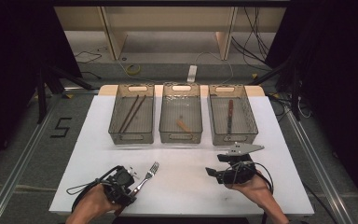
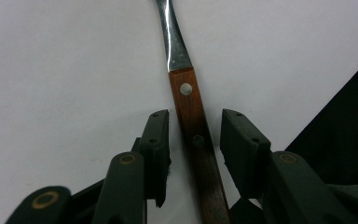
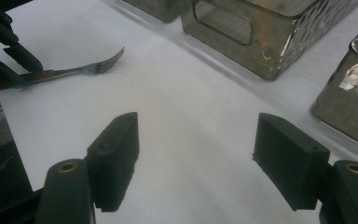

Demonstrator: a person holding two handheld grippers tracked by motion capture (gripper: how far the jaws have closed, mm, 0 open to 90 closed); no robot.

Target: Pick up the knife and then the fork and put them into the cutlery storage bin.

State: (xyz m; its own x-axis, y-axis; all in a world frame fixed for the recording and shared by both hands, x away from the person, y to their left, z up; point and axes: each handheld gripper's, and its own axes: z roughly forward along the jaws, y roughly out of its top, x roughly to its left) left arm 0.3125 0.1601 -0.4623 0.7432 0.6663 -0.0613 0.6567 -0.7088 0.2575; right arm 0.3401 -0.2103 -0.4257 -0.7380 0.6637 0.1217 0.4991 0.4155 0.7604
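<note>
Looking at the fork [image 1: 147,177] right now, it's lying flat on the white table [image 1: 182,158] near the front edge, tines pointing up toward the three bins [image 1: 181,119], wooden handle end down by my left gripper [image 1: 131,185]. In the left gripper view the handle [image 2: 198,149] sits right between the two black pads, with a sliver of white table showing on each side, so I'd say the jaws are straddling it but not pinching yet. My right gripper [image 3: 196,158] is parked well off to the side with its jaws spread wide over bare table, nothing between them.

Handling-wise I figure this thing is easy: light, totally stiff, nothing to break. The wood scales with the two rivets should give the pads way more bite than the shiny steel neck [image 2: 172,42], which I'd guess is slick and narrow. So I'd take it on the wood, around the lower rivet, which is pretty much where the pads are lined up.

The only catch I see is that it lies so low on the table that the pads have to come right down to the surface, and a grip at the handle end leaves the tine end hanging out front, so it may droop or swing a bit when lifted.
</note>
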